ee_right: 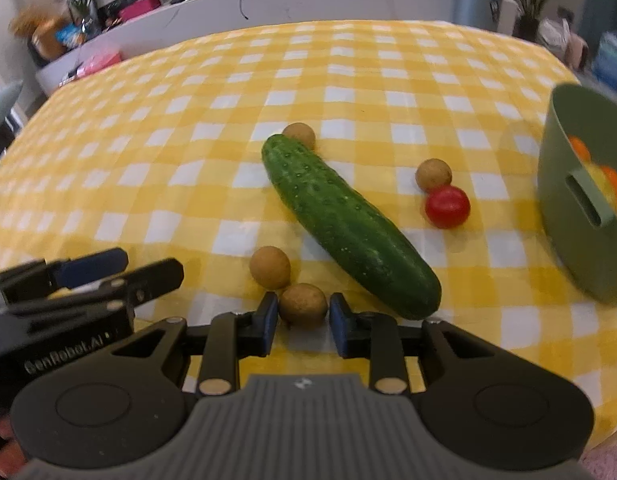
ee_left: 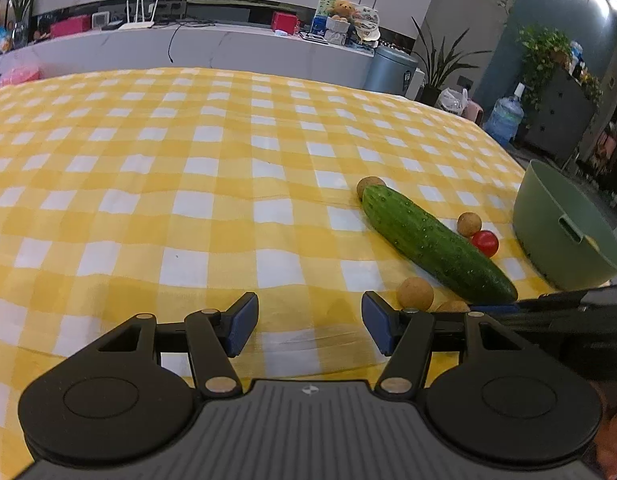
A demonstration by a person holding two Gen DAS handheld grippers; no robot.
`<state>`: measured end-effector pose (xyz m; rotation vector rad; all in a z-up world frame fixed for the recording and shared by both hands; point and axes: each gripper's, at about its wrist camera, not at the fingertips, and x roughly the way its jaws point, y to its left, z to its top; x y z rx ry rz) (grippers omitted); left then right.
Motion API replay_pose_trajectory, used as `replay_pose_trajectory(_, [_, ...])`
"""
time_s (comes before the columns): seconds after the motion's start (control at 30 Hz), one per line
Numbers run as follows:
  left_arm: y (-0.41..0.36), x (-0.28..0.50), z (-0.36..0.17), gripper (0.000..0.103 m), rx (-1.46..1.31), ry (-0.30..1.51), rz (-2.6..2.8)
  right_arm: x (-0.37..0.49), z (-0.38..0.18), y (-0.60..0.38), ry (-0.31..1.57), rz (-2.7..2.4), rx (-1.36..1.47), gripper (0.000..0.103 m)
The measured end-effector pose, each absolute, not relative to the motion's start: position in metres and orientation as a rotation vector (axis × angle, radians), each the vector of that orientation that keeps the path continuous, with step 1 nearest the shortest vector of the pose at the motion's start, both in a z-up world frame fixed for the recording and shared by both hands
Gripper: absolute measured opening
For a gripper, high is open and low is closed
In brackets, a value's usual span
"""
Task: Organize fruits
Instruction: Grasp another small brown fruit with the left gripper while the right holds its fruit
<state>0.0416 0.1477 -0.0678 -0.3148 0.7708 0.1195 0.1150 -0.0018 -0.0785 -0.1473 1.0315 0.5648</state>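
Right wrist view shows the right gripper [ee_right: 302, 320] with its fingers closed on a small brown longan [ee_right: 303, 305], which rests on the yellow checked surface [ee_right: 188, 152]. Just beside it lies a second longan [ee_right: 270, 267], and a cucumber [ee_right: 348, 224] stretches diagonally nearby. A cherry tomato [ee_right: 447, 207] touches another longan [ee_right: 433, 175] beyond the cucumber. At the right edge, a green basket [ee_right: 576, 224] holds oranges [ee_right: 614, 182]. The left gripper [ee_left: 310, 326] hovers over bare cloth, fingers apart and empty.
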Motion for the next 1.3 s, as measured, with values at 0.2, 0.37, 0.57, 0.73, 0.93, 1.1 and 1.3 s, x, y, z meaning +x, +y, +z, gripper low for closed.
replay_pose_trajectory(0.2, [0.158,0.042,-0.074,0.070,-0.461,0.755,0.071,0.114,-0.077,-0.006,1.036,0.585,-0.143,0.023])
replay_pose_trajectory(0.37, [0.155,0.038,-0.077,0.070,-0.459,0.698,0.029,0.106,-0.066,-0.013,1.021,0.612,-0.169,0.023])
replay_pose_trajectory(0.57, [0.130,0.038,-0.084,0.070,-0.296,0.669,-0.043,0.108,-0.066,-0.024,1.054,0.585,-0.209,0.023])
replay_pose_trajectory(0.73, [0.106,0.040,-0.087,0.061,-0.163,0.645,-0.043,0.103,-0.061,-0.029,1.036,0.612,-0.220,0.023])
replay_pose_trajectory(0.93, [0.095,0.049,-0.091,0.051,-0.127,0.626,-0.059,0.107,-0.064,-0.031,1.050,0.585,-0.230,0.023])
replay_pose_trajectory(1.1, [0.084,0.056,-0.094,0.049,-0.034,0.619,-0.110,0.104,-0.063,-0.033,1.047,0.608,-0.245,0.023])
replay_pose_trajectory(1.3, [0.078,0.066,-0.096,0.044,-0.001,0.617,-0.122,0.106,-0.063,-0.037,1.049,0.608,-0.241,0.023])
